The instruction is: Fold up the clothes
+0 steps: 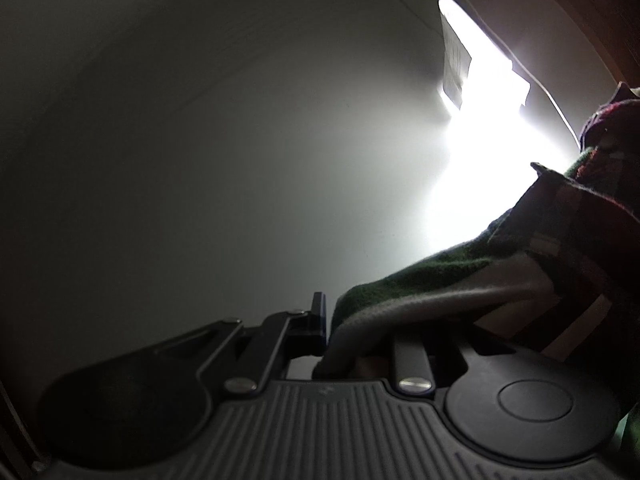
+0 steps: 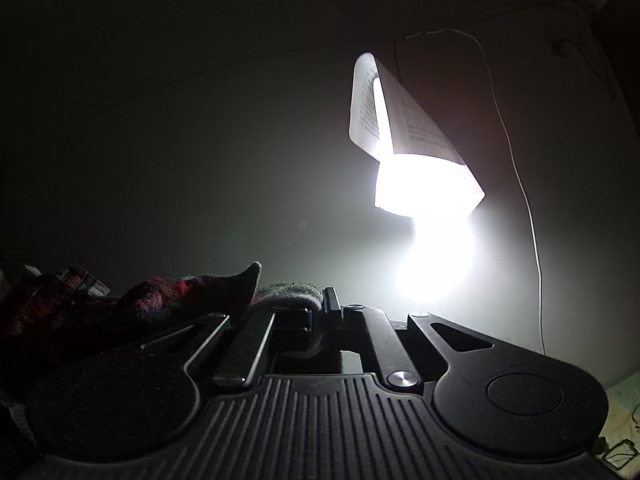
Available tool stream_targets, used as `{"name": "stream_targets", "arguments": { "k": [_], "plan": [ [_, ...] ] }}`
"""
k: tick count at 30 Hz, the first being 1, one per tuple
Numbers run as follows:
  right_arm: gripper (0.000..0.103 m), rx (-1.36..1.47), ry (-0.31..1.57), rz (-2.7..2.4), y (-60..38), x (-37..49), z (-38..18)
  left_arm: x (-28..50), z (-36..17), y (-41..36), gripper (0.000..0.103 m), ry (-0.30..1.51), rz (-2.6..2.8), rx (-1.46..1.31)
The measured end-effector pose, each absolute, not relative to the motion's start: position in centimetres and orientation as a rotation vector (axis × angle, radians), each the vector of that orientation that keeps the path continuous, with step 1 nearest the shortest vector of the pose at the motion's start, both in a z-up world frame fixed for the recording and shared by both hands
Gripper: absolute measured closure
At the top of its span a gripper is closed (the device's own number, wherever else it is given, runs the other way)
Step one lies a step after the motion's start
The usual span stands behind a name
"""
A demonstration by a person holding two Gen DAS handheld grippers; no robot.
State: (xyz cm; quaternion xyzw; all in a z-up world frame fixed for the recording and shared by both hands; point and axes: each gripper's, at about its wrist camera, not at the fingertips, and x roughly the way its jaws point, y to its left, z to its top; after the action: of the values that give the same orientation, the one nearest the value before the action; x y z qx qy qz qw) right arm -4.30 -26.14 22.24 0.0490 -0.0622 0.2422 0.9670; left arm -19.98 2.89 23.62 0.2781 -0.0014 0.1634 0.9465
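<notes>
**Both grippers hold up a plaid shirt by a bright lamp**

Black ribbed gripper bodies fill the bottom of both views. Right in front of each one is the plaid shirt (image 1: 560, 240), red, green and white, held up in the air.

From the left wrist, the left gripper (image 1: 344, 336) has a grey-and-green fold of the shirt between its fingers (image 1: 318, 316). Only one finger shows; the cloth covers the other. The jaws stand a little apart, with the thick fold filling the gap. More of the shirt hangs off to the right of this gripper.

From the right wrist, the right gripper (image 2: 318, 316) is clenched tight on a fuzzy grey edge of the plaid shirt (image 2: 160, 292). Most of the cloth bunches up on its left.

Past the shirt is a plain wall (image 1: 200, 140). On it, up and to the right of each gripper, shines a very bright lamp (image 2: 428, 188) with a printed paper sheet (image 2: 416, 116) curled over it. A thin white cord (image 2: 520, 180) runs down the wall to the right of the lamp.
</notes>
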Motion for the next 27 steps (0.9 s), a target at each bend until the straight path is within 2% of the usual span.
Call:
{"name": "stream_targets", "arguments": {
  "k": [12,21,27],
  "plan": [
    [0.099,0.071,-0.291,0.579,-26.3,-11.3,25.6,-27.2,26.8,3.7,0.078,-0.065,0.297,0.470],
    [0.099,-0.080,-0.203,0.630,-26.3,-13.7,25.9,-30.0,26.1,5.0,0.078,0.066,0.190,0.411],
    [0.099,-0.086,-0.108,0.695,-27.9,-14.4,26.1,-31.0,26.3,5.3,0.078,0.065,0.105,0.371]
  ]
}}
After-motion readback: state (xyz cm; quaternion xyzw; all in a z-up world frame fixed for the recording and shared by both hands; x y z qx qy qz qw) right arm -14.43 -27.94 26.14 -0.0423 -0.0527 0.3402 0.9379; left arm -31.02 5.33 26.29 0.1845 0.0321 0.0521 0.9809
